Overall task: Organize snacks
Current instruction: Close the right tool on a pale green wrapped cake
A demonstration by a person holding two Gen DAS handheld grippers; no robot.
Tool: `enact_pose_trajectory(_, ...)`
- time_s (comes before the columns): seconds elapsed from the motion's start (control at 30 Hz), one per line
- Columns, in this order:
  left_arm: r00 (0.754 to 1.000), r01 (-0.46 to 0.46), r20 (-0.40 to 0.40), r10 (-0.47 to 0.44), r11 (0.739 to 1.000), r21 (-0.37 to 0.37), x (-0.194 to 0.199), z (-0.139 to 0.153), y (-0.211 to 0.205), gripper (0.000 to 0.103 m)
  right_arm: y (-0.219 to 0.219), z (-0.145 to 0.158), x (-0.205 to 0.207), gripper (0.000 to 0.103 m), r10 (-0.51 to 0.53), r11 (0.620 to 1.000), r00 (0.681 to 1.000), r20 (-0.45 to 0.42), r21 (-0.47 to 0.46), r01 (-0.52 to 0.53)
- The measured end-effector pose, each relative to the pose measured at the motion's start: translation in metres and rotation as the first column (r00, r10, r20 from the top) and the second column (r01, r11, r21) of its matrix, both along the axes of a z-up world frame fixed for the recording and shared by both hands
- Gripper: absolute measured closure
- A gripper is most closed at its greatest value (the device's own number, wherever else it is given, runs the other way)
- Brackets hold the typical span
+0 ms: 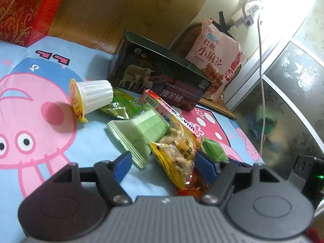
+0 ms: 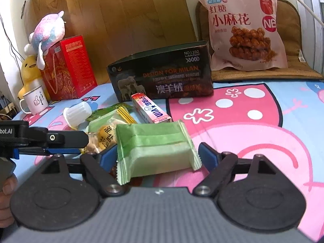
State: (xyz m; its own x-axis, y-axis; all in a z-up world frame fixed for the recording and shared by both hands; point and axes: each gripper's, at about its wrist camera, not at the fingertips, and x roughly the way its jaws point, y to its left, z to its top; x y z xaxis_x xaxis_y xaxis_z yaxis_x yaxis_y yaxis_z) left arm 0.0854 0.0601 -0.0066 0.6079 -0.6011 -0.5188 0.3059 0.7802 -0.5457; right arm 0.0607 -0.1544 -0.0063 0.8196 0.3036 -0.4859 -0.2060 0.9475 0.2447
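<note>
Right tongs (image 2: 158, 157) nearest the lens, jaws wide, the pale green wrapped cake (image 2: 156, 151) sitting between the blue pads; left pad looks close to the wrapper edge, right pad stands apart from it, so no firm squeeze visible. Left tongs (image 1: 160, 167) also wide, straddling the yellow peanut packet (image 1: 178, 158), pads not pressing it; a red packet (image 1: 194, 186) lies under that, partly hidden. Left to right in the right wrist view: yellow plush toy (image 2: 30, 70) with white enamel mug (image 2: 35, 101) in front, pastel plush (image 2: 48, 30) atop the red gift box (image 2: 68, 68), white jelly cup (image 2: 77, 114) tipped on its side, green and gold snack packets (image 2: 113, 113) in a loose pile, pink long box (image 2: 150, 111) leaning across them, black carton (image 2: 162, 75) with sheep print behind, big pink twist-snack bag (image 2: 243, 26) upright on a brown cushion (image 2: 293, 60) at the far right. Everything rests on a cartoon pig bedsheet (image 2: 253, 121). Left tongs' arm enters the right view from the left edge, a hand (image 2: 8, 192) below it. Small green candy (image 1: 212, 149) lies just beside the left tongs' right pad.
</note>
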Motion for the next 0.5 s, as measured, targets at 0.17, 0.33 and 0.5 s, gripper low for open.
enact_pose_trajectory(0.17,1.000,0.002,0.001,-0.002,1.000,-0.003,0.000,0.000,0.001,0.032,-0.014,0.000,-0.003,0.019,-0.106,0.991,0.994,0.003,0.080,0.105)
enact_pose_trajectory(0.33,1.000,0.003,0.012,-0.003,1.000,0.001,-0.002,0.000,0.000,0.032,-0.015,-0.001,-0.004,0.019,-0.122,0.989,0.993,0.003,0.080,0.121)
enact_pose_trajectory(0.5,0.999,0.003,0.040,-0.002,1.000,-0.024,-0.003,0.002,0.003,0.030,-0.019,-0.001,-0.003,0.020,-0.129,0.986,0.992,0.005,0.105,0.128)
